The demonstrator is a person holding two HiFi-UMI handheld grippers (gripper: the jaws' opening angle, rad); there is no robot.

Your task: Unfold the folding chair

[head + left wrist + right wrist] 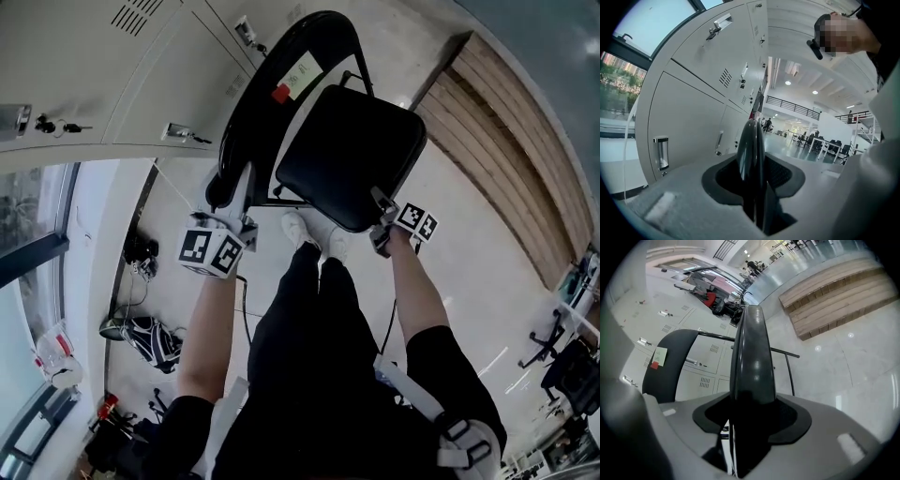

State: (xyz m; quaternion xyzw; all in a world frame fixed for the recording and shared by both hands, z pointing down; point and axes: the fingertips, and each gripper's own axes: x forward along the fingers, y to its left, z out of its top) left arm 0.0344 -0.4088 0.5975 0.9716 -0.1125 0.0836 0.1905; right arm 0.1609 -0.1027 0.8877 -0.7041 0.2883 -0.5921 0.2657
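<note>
The black folding chair stands in front of me with its padded seat (352, 155) tilted and its curved backrest (272, 84) behind it, a paper label and a red tag on the backrest. My left gripper (234, 202) is shut on the lower edge of the backrest (751, 154), which fills the gap between its jaws (757, 206). My right gripper (382, 223) straddles the near right corner of the seat (752, 362). A thin slit of light shows between the seat and one jaw of the right gripper (745, 446), so it stands open. The backrest (670, 357) shows to its left.
Grey lockers (94, 66) stand just behind the chair. Wooden steps (506, 122) run along the right. Bags and cables (150, 337) lie on the floor at the left, and office chairs (562, 356) stand at the far right. The person's white shoes (314, 230) are under the seat.
</note>
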